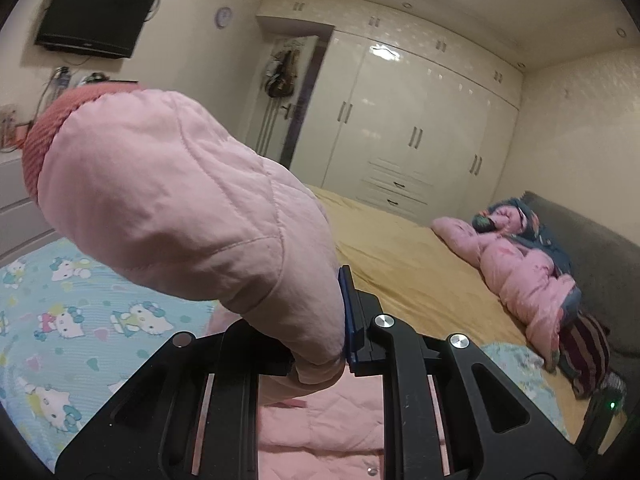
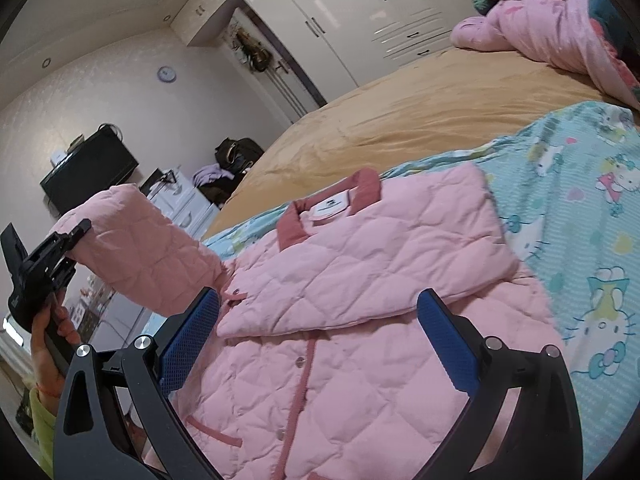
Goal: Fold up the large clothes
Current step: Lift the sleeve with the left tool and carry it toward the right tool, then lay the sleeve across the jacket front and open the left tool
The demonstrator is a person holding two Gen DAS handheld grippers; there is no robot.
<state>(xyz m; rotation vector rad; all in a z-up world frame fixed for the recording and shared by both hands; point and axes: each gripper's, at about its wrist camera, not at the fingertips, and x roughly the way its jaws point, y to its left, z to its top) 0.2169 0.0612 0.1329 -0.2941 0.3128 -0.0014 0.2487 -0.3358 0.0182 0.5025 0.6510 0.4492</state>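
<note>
We see a pink quilted jacket (image 2: 352, 320) lying on a bed (image 2: 380, 120), spread over a turquoise cartoon-cat sheet (image 2: 580, 248) that covers the near part of the mustard-coloured bed cover. One sleeve (image 2: 400, 248) is folded across the chest, just below the darker pink collar (image 2: 332, 208) and its white label. The snap-button front runs down toward the near edge of the bed.

The left gripper (image 1: 320, 344) is clamped on the other sleeve (image 1: 180, 200), which it holds lifted clear of the bed; the ribbed, darker pink cuff (image 1: 52, 128) points up toward the wall-mounted television (image 1: 96, 12). In the right wrist view we see that same sleeve raised at the left side of the jacket, with the left gripper (image 2: 74, 236) biting its end and the person's hand (image 2: 48, 344) on the handle below.

The right gripper (image 2: 320, 340) hangs above the jacket's front with its blue-padded fingers (image 2: 188, 336) wide apart, holding nothing; we think it is not touching the fabric, though the view does not settle that.

Toward the far head corner of the bed lies a bunched pink quilt (image 1: 516, 264) against the grey headboard (image 1: 600, 252). White wardrobes (image 1: 420, 120) line the far wall.
</note>
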